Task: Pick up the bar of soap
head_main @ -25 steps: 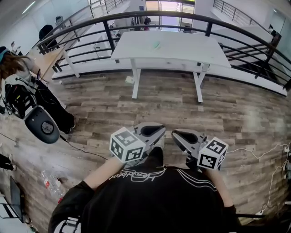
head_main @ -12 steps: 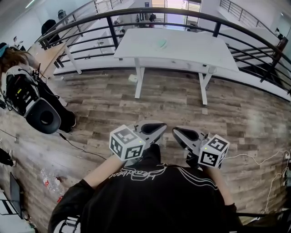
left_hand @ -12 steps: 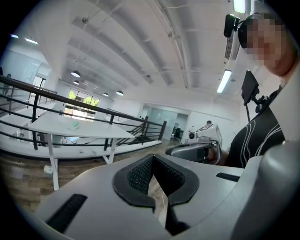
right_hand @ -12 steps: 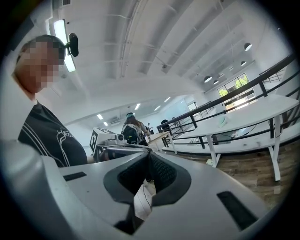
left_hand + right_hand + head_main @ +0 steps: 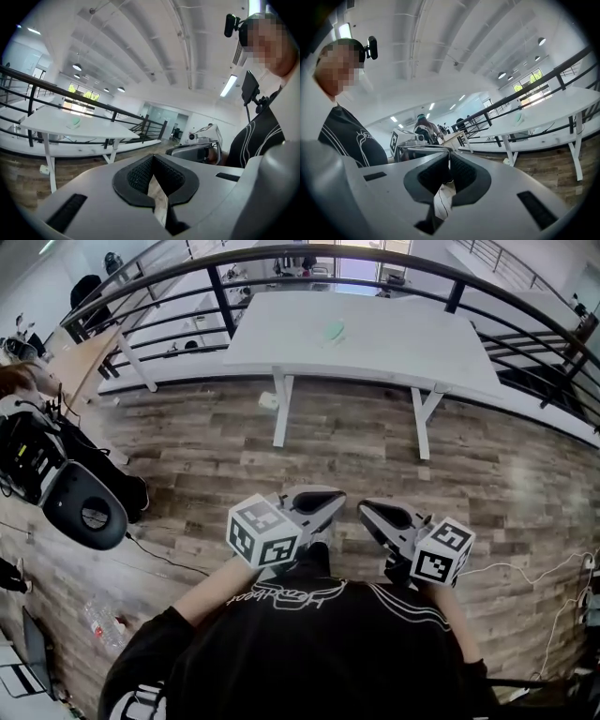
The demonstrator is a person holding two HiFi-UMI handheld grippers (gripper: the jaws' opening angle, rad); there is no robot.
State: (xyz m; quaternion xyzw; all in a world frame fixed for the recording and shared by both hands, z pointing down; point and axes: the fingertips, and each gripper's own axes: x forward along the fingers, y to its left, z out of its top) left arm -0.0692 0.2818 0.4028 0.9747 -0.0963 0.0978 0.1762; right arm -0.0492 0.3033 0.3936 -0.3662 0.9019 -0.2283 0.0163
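Note:
A pale green bar of soap (image 5: 334, 332) lies on the white table (image 5: 403, 348) far ahead, by the black railing (image 5: 216, 301). The soap is a small spot in the left gripper view (image 5: 75, 123) and in the right gripper view (image 5: 519, 119). My left gripper (image 5: 333, 500) and right gripper (image 5: 366, 510) are held side by side close to the person's chest, well short of the table, over the wood floor. The jaws of the left gripper (image 5: 152, 158) and of the right gripper (image 5: 449, 153) are shut with nothing between them.
A black round-backed chair (image 5: 84, 509) and a seated person (image 5: 23, 381) are at the left. A plastic bottle (image 5: 98, 620) lies on the floor at lower left. A small white box (image 5: 268, 401) sits by the table's left leg. A cable (image 5: 525, 563) runs along the floor at right.
The table and soap have grown larger and nearer in the head view, and the chair has slid back to the left. Both grippers keep their place before the chest, still shut.

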